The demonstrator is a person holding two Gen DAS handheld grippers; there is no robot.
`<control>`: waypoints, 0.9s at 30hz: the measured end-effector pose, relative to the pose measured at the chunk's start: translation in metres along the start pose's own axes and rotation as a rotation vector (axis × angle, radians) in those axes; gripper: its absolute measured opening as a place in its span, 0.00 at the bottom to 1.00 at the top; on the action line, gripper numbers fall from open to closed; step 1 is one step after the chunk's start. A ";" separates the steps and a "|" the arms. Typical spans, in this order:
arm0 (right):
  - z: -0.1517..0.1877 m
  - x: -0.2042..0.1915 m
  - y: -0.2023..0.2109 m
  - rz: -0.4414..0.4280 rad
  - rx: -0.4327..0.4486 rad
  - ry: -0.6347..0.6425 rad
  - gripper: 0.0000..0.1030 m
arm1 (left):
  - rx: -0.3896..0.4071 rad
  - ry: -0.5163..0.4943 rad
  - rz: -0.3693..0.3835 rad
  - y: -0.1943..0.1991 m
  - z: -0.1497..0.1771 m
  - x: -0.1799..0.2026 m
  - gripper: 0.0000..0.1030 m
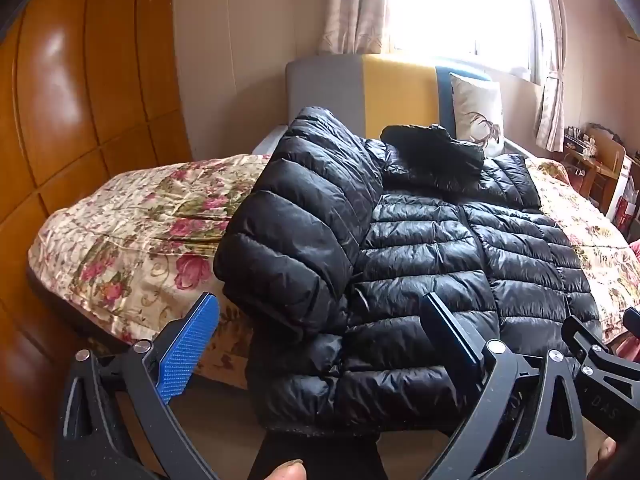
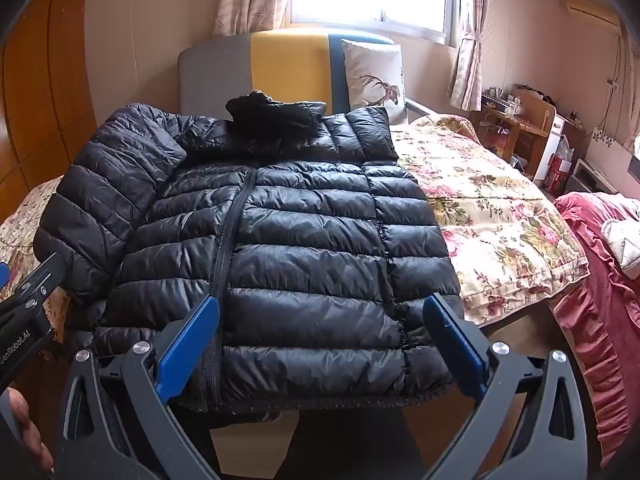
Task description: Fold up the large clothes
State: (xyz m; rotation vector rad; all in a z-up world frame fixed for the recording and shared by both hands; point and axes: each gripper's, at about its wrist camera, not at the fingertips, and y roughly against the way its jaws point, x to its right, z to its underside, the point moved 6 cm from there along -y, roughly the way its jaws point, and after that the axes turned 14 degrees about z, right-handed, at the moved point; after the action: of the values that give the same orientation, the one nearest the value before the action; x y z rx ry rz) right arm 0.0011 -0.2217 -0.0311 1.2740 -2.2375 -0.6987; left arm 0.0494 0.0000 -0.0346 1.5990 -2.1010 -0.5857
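Ahead, black puffer jacket (image 2: 280, 240) flat on bed (image 2: 500, 216), hem just beyond both grippers' spread, empty fingers (image 2: 188, 348).

Glossy quilted jacket (image 2: 304, 240); polished wooden wardrobe (image 1: 60, 120).

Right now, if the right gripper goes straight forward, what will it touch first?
Most likely the black puffer jacket: the open right gripper points at its lower front near the hem, though the depth is unclear.
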 end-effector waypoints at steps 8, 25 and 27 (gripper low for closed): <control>0.002 0.000 -0.004 -0.006 -0.010 0.000 0.98 | 0.001 0.004 0.000 -0.001 0.004 -0.001 0.96; 0.002 -0.003 -0.001 -0.015 0.009 0.006 0.98 | -0.010 0.040 0.007 -0.004 0.009 -0.006 0.96; 0.003 -0.003 -0.001 -0.016 0.009 0.007 0.98 | -0.012 0.042 0.007 -0.005 0.009 -0.006 0.96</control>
State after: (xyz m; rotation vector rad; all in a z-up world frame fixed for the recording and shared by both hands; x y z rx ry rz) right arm 0.0014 -0.2187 -0.0342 1.2984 -2.2297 -0.6893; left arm 0.0492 0.0055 -0.0454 1.5827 -2.0676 -0.5564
